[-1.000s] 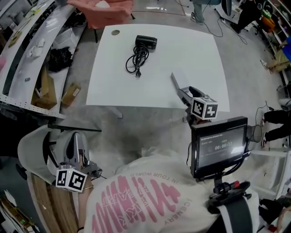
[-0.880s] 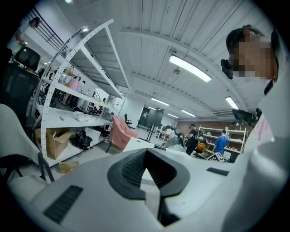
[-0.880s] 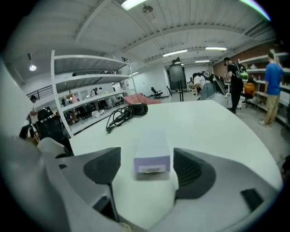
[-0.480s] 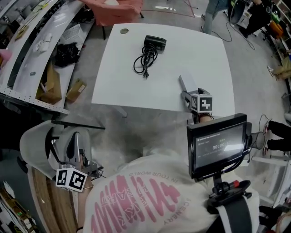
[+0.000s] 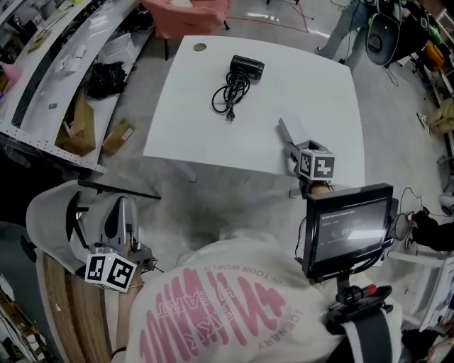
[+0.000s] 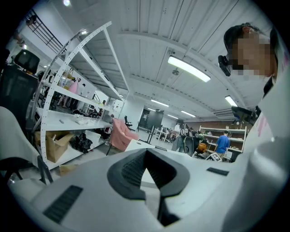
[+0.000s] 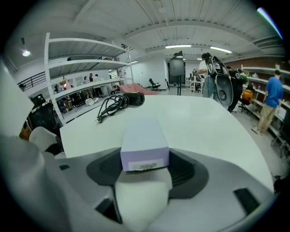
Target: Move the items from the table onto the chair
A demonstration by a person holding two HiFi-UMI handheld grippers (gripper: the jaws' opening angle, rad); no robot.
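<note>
A pale lavender box [image 5: 289, 130] lies on the white table [image 5: 198, 120] near its front right edge. My right gripper [image 5: 291, 147] reaches onto its near end. In the right gripper view the box [image 7: 141, 133] fills the gap between the dark pads [image 7: 188, 170], which meet its sides; the jaws of my right gripper [image 7: 145, 174] have just been closing on it. A black device with a coiled cable [image 5: 241, 74] rests farther back. My left gripper [image 5: 119, 213] hangs shut and empty over the white chair [image 5: 50, 213] at the lower left.
A small round disc [image 5: 200, 47] sits at the table's far left corner. A metal shelf rack [image 5: 42, 64] and cardboard boxes [image 5: 117, 135] stand left of the table, with a pink chair [image 5: 188, 14] behind it. A monitor [image 5: 347, 227] hangs at my chest. People stand at the far right [image 7: 272, 99].
My right gripper has sunk a little and moved in onto the lavender box's near end. The left gripper has stayed over the chair.
</note>
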